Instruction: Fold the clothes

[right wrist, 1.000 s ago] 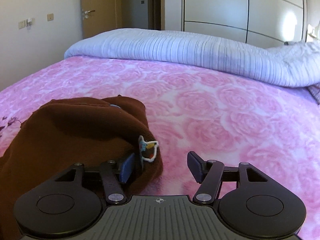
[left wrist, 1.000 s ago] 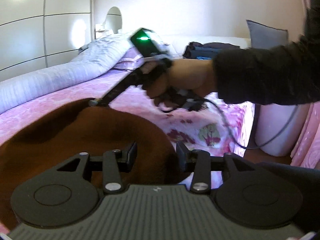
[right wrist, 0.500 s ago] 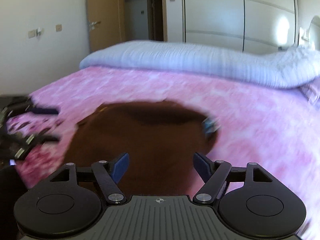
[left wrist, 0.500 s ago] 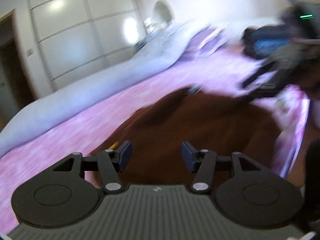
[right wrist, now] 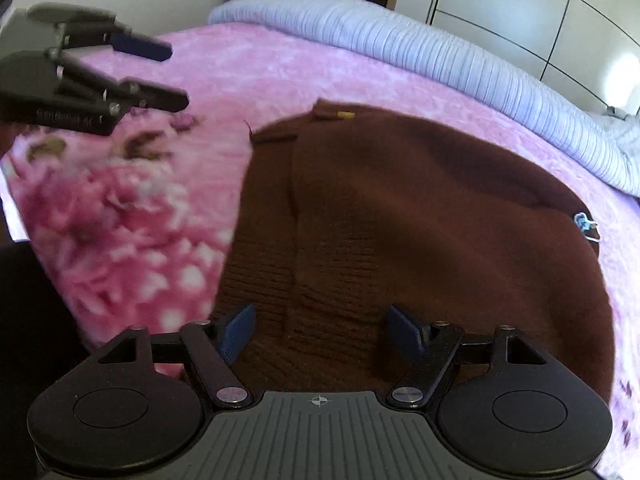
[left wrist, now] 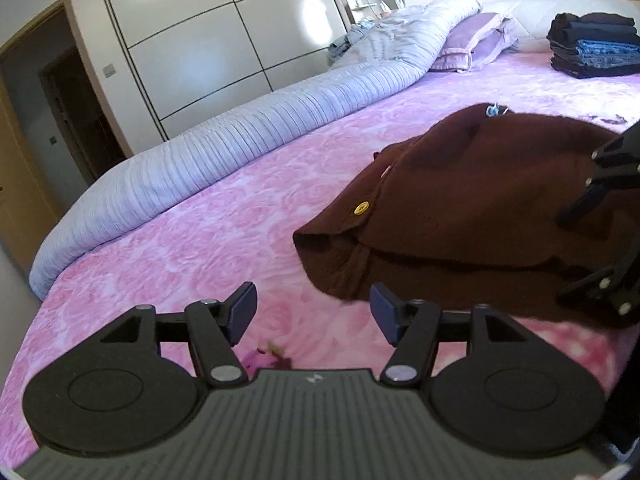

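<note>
A dark brown knitted garment (left wrist: 472, 208) lies bunched on the pink floral bedspread (left wrist: 200, 232); it has a yellow button (left wrist: 361, 208) and a small blue tag (right wrist: 585, 224). My left gripper (left wrist: 312, 314) is open and empty, just left of the garment's near corner. My right gripper (right wrist: 322, 330) is open and empty, hovering over the garment's near edge (right wrist: 360, 240). The right gripper shows at the right edge of the left wrist view (left wrist: 600, 236). The left gripper shows at the upper left of the right wrist view (right wrist: 160, 76).
A rolled lilac striped duvet (left wrist: 248, 140) runs along the far side of the bed. A stack of folded dark and blue clothes (left wrist: 592, 46) sits near the pillows (left wrist: 472, 46). White wardrobe doors (left wrist: 208, 40) and a doorway (left wrist: 68, 120) stand behind.
Both grippers have let go of the garment and opened. The left gripper swung to the garment's left side and pulled back. The right gripper moved to the near edge.
</note>
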